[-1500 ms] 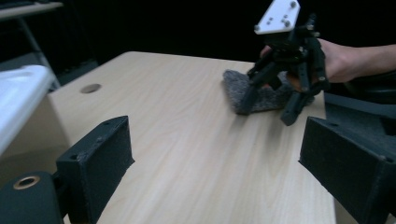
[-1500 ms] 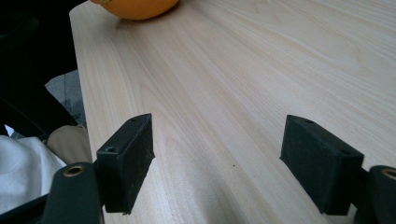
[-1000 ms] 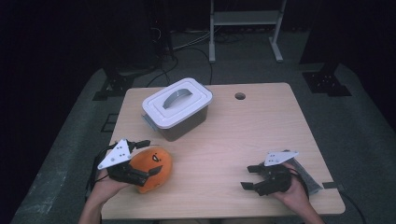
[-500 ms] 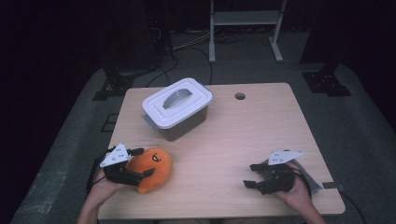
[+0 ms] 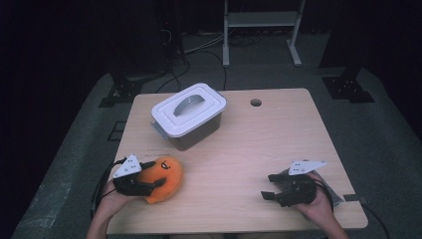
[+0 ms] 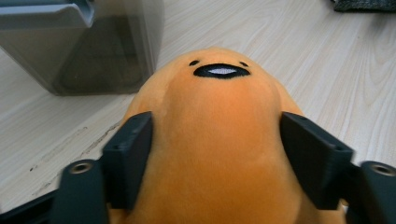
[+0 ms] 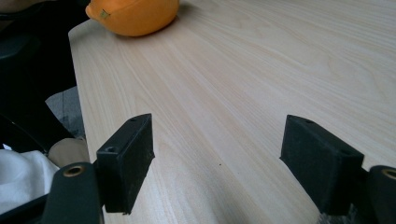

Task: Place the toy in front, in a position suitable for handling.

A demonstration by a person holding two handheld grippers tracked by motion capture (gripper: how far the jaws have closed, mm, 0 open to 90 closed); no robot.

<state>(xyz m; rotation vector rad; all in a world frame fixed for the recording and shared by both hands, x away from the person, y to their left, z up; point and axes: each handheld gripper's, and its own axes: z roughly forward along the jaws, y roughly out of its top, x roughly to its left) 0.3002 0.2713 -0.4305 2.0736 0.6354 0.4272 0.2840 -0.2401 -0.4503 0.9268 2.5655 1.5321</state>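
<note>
My left gripper (image 6: 215, 154) has just been closing its fingers (image 6: 128, 156); they now pinch the orange plush toy with a stitched face (image 5: 164, 178), at the desk's (image 5: 278, 144) near-left edge. My right gripper (image 5: 272, 186) rests near-right, fingers spread, nothing between.

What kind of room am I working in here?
Probably a lab or recording studio, not a home: a bare wooden table on grey carpet, dark surroundings with cables and stand feet on the floor, and a white metal rack behind.
</note>
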